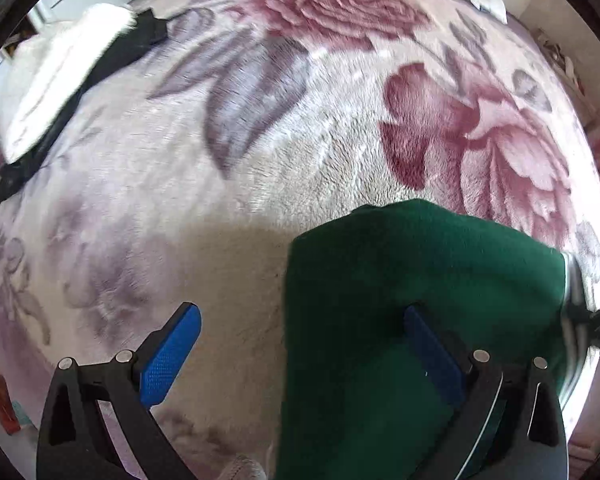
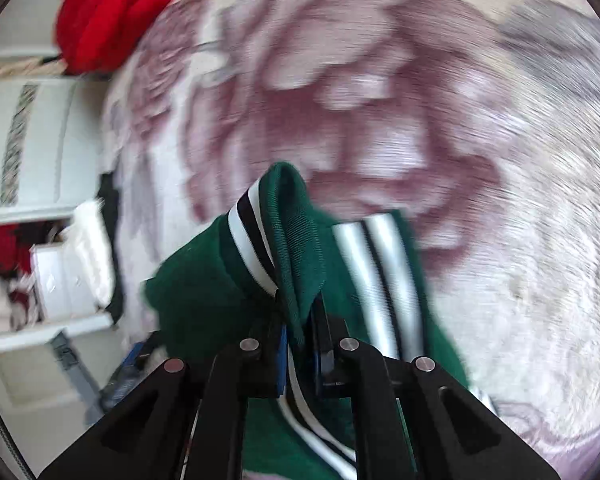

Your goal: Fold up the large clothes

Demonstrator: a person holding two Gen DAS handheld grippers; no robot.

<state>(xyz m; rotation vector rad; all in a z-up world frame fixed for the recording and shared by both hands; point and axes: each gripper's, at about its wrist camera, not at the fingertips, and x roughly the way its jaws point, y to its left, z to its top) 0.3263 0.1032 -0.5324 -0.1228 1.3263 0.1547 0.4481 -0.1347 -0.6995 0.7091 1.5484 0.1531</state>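
Note:
A dark green garment with white and black striped trim lies on a floral plush blanket. In the left wrist view my left gripper is open; its right finger rests over the green cloth, its left finger over bare blanket. In the right wrist view my right gripper is shut on the green garment's striped ribbed edge, holding it bunched and raised above the blanket. The right wrist view is motion-blurred.
A white and black garment lies at the blanket's far left. A red garment lies at the far edge. White shelves and boxes stand beside the bed on the left.

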